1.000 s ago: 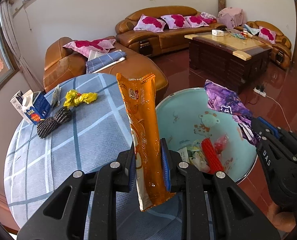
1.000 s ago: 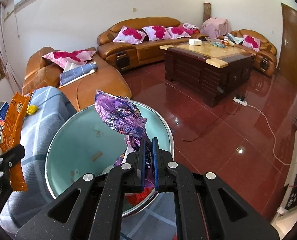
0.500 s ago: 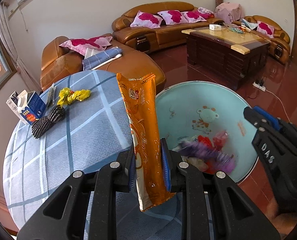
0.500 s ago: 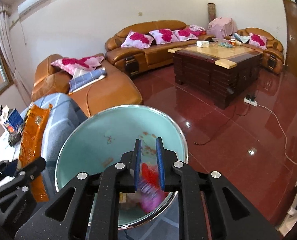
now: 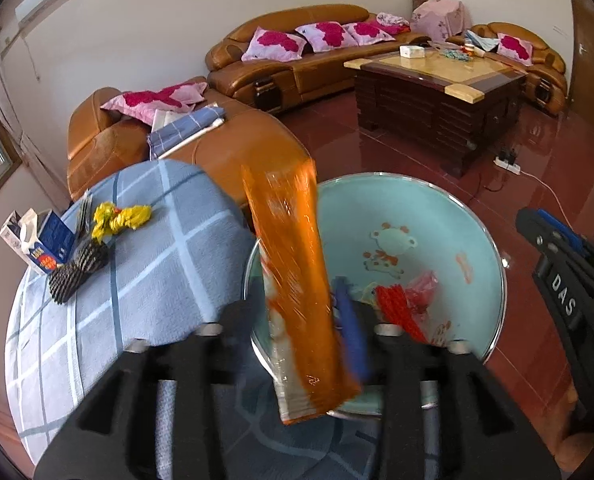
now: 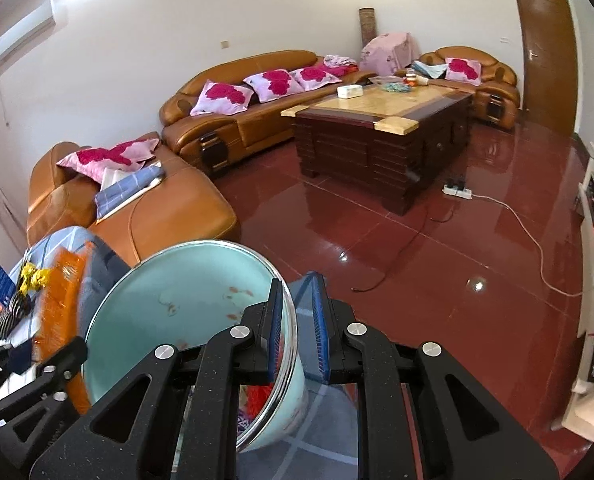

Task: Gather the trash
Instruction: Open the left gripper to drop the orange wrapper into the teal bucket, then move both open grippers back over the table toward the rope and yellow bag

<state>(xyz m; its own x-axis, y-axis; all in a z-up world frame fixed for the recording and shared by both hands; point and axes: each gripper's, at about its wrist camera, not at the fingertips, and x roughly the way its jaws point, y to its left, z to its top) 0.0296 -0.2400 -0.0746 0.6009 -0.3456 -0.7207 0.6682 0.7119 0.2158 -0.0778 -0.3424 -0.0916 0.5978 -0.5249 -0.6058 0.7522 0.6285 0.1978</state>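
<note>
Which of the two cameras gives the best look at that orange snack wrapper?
The left wrist view: the orange wrapper fills the middle, blurred, between the opened left tongs. The right wrist view catches only a blurred orange strip at its left edge, beside the basin.

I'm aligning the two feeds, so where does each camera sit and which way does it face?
Left wrist: on the left gripper, angled down at the orange wrapper between its open jaws, over the basin; right gripper at the right edge.
Right wrist: on the right gripper, angled down over the basin rim; left gripper lower left.
Shared: basin, wrapper, checked tablecloth, sofas.
</note>
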